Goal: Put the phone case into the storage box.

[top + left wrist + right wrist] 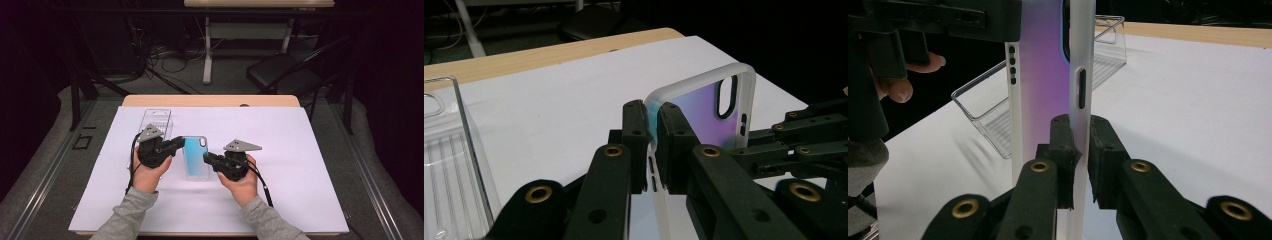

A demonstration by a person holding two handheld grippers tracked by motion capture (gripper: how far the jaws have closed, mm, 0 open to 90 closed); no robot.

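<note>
The person's grey-sleeved forearms come in nearest the camera in the high view, each hand carrying a tool over the white sheet (280, 150) that covers the bench (210, 100).

At the left, a clear plastic tray (156, 123) lies on the sheet, just behind the left tool (177, 145); in the left gripper view its ribbed floor and upright wall (459, 150) stand at the left edge. The left tool's jaws are drawn narrow and pinch one long frosted edge of the phone case (195, 156). In the left gripper view the pads press on both faces of that rim, close to a rounded corner of the phone case (714, 112), whose iridescent blue-violet back and oval camera cut-out rise beyond them.

The phone case sits between the two tools, near the middle of the sheet. In the high view it looks close to flat; whether it touches the sheet cannot be told.

At the right, the right tool (207, 158) has its jaws narrow too, clamped on the opposite long edge. In the right gripper view the pads grip the white rim of the phone case (1080, 60) just below a slim side slot, and the left hand (895, 82) with its tool shows beyond.
</note>
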